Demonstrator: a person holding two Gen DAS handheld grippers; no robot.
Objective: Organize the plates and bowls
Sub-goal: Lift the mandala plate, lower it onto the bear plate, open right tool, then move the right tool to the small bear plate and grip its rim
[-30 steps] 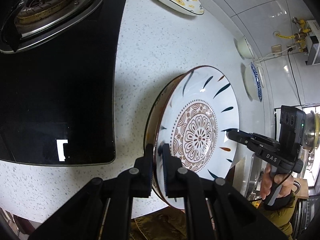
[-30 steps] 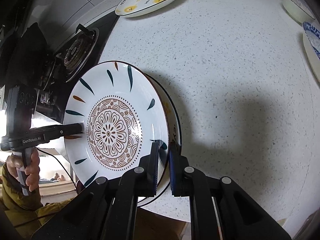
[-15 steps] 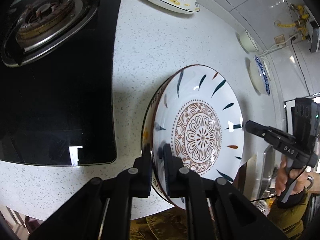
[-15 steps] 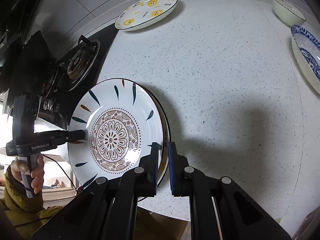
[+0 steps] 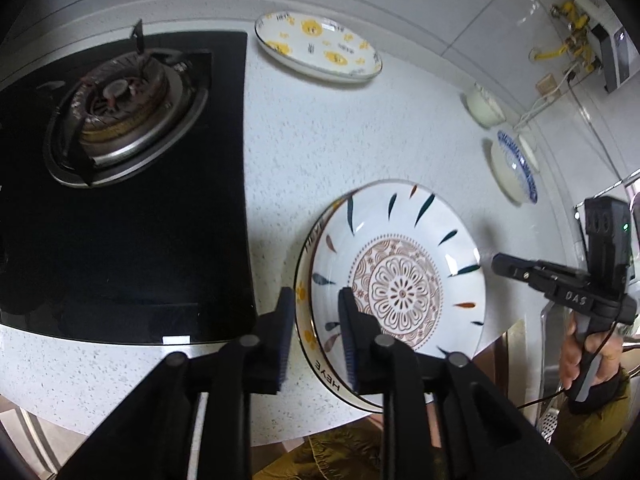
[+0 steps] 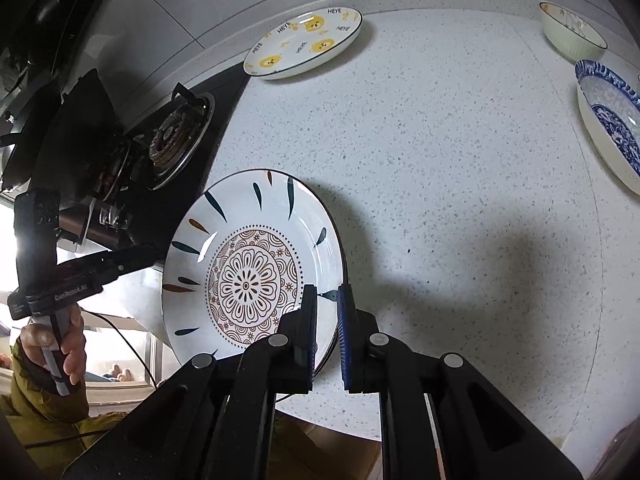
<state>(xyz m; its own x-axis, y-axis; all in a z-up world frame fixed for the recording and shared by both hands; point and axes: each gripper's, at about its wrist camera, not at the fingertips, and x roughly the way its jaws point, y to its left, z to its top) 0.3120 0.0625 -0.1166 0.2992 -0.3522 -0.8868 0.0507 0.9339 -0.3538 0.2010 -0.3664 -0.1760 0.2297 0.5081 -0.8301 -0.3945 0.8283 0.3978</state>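
Note:
A white plate with a brown flower pattern [image 5: 400, 288] [image 6: 248, 276] lies on a yellow-printed plate [image 5: 326, 374]. The stack sits at the counter's front edge and partly overhangs it. My left gripper [image 5: 315, 294] hangs over the stack's left rim. Its jaws are opening, and the rim shows in the gap without either pad touching it. From the right wrist view its tip [image 6: 158, 252] sits just at the plate's edge. My right gripper [image 6: 326, 292] [image 5: 498, 264] is shut on the opposite rim, which runs through its narrow gap.
A second yellow-printed plate [image 5: 320, 50] rests at the back by the wall. A small pale bowl [image 6: 572, 36] and a blue-patterned plate [image 6: 612, 128] stand at the far right. The black gas hob [image 5: 116, 120] fills the left. Speckled counter [image 5: 340, 140] lies between them.
The left jaws have parted from the stack's rim, and the left gripper has risen, so its view takes in more of the counter. The right jaws stay as close together as before.

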